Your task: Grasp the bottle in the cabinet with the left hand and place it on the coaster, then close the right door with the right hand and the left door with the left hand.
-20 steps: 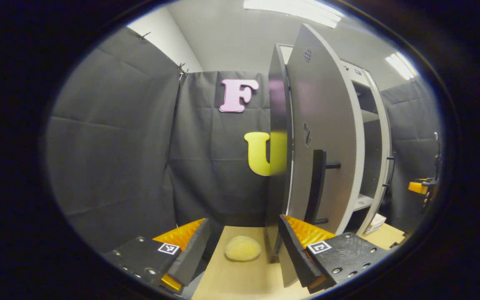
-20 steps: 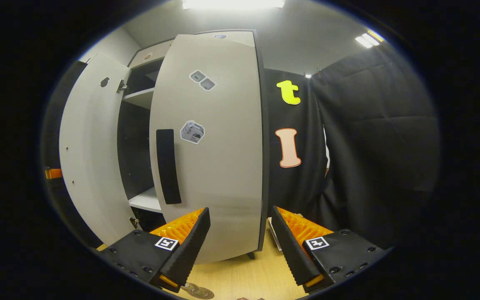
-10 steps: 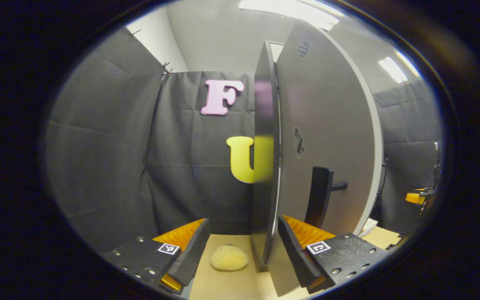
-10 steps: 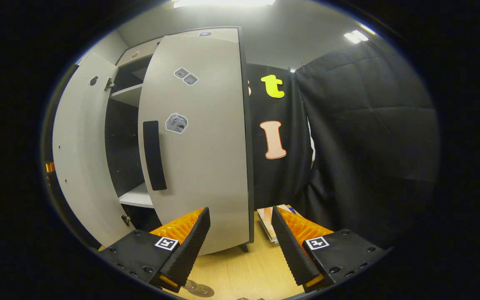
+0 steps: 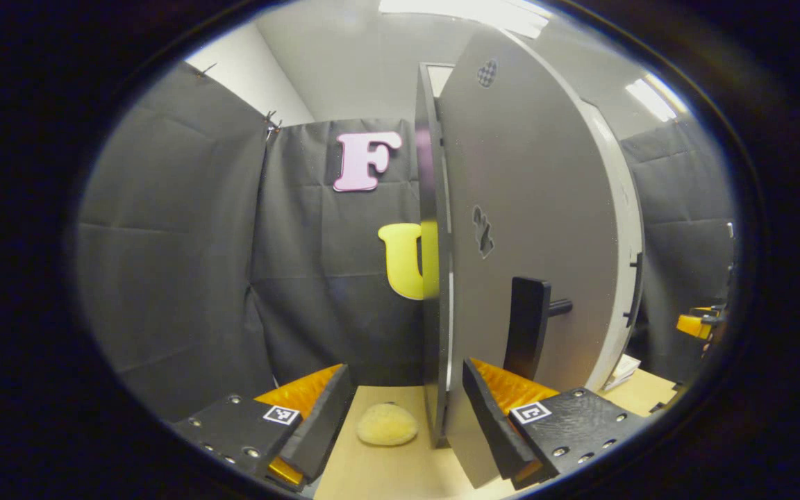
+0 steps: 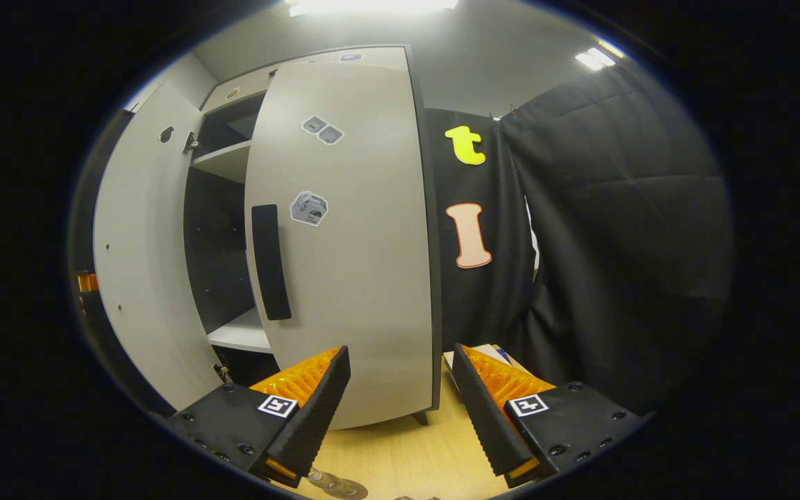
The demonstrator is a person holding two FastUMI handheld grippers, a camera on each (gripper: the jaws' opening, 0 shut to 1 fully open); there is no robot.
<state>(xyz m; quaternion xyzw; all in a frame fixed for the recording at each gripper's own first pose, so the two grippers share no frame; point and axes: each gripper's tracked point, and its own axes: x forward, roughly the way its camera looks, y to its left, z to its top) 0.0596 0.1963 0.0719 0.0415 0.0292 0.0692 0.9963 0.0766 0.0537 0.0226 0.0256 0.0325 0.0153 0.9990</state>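
Jaws on both my grippers stand released, grasping nothing. My left gripper (image 5: 403, 417) is by the left door (image 5: 532, 229), its handle (image 5: 526, 337) at two o'clock; I'd push flat near that handle. My right gripper (image 6: 400, 410) faces the right door (image 6: 358, 236), ajar. I can't find the bottle; a glassy rim (image 6: 336, 484) on the desk (image 6: 407, 458) is cut off.
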